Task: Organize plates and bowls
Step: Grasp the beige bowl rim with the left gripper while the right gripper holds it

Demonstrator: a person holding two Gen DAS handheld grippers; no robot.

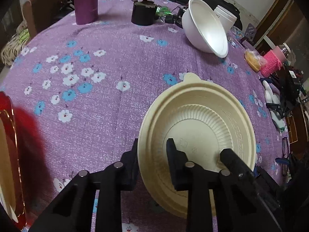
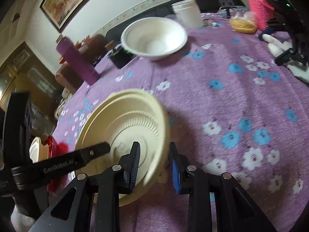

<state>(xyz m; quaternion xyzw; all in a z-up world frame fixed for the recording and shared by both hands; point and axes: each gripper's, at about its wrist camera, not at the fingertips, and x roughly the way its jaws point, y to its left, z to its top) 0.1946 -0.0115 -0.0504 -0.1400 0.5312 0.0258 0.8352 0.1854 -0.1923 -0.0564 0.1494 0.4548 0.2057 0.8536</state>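
Observation:
A ribbed cream bowl lies near the table's front edge, and both grippers are at it. My left gripper is shut on its near-left rim, one finger outside the wall and one inside. In the right wrist view the cream bowl looks tilted and blurred. My right gripper straddles its rim, and the outer pad stands apart from the wall. The right gripper's inner finger shows inside the bowl. A white bowl stands at the far side of the table.
The table carries a purple floral cloth. At the back are a purple bottle, a black pot and a white jar. A red gold-rimmed plate is at the left edge. A pink knitted holder and clutter crowd the right.

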